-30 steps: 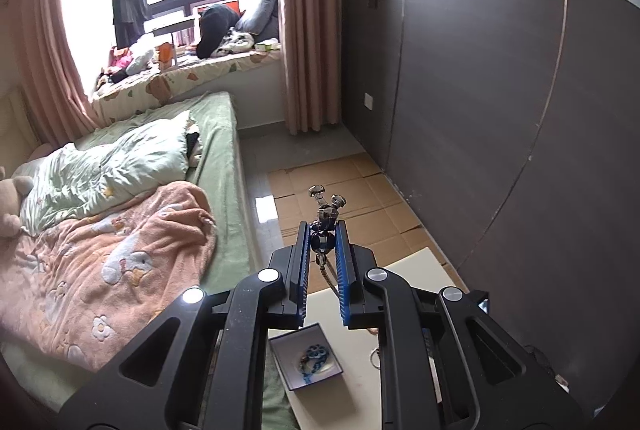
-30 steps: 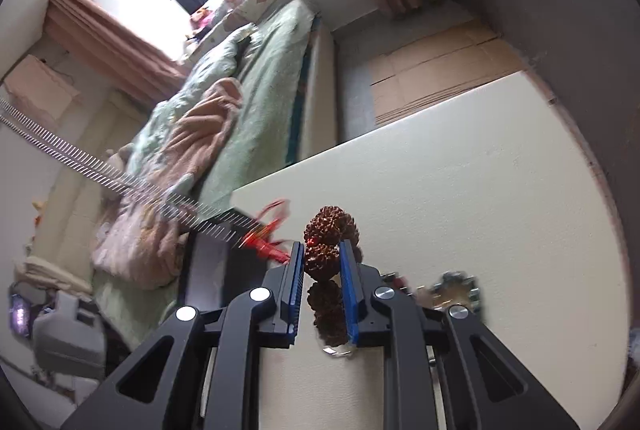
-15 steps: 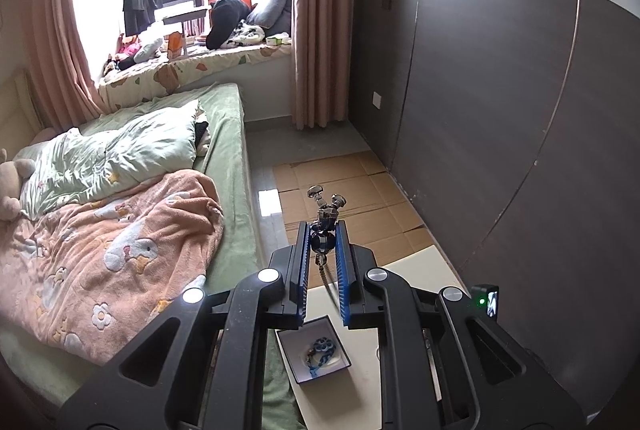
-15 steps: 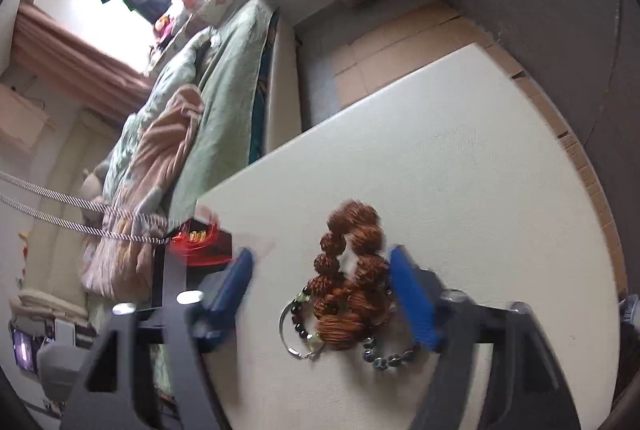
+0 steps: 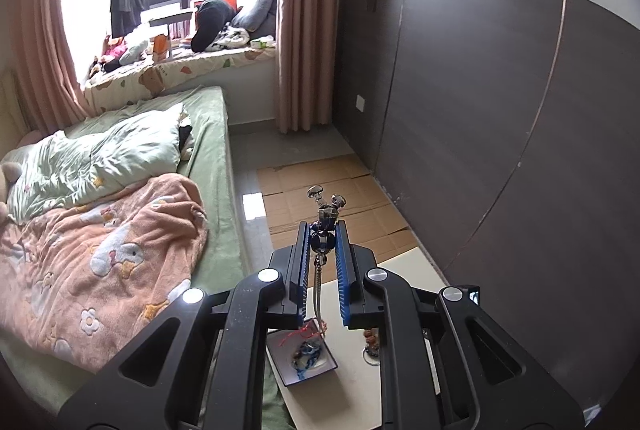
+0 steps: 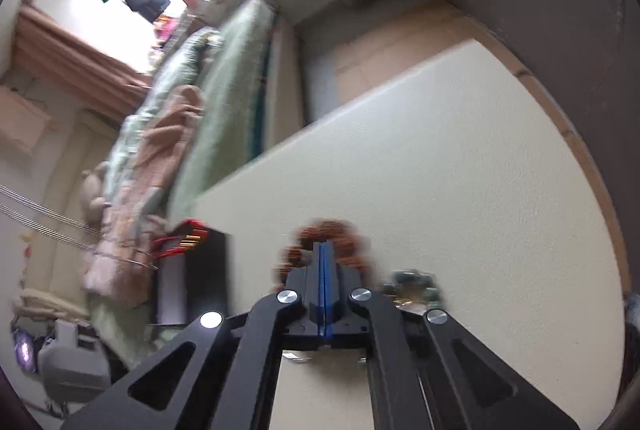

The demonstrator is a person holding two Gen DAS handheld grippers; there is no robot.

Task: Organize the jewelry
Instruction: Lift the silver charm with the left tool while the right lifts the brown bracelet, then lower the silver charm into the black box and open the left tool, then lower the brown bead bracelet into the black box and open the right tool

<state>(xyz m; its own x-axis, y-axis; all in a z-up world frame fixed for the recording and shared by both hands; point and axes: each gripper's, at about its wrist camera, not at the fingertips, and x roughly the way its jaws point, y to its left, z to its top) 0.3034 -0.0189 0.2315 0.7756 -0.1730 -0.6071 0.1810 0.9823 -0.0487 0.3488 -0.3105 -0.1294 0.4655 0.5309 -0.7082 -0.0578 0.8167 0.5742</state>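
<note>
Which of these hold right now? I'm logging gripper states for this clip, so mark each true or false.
1. The left gripper is shut on the metal pendant. True.
2. The pendant's chain hangs down toward the small box. True.
3. The right gripper is wide open. False: its jaws are closed together.
4. The brown bead bracelet lies on the bed. False: it lies on the cream table.
5. The small box is empty. False: blue beaded jewelry lies inside.
</note>
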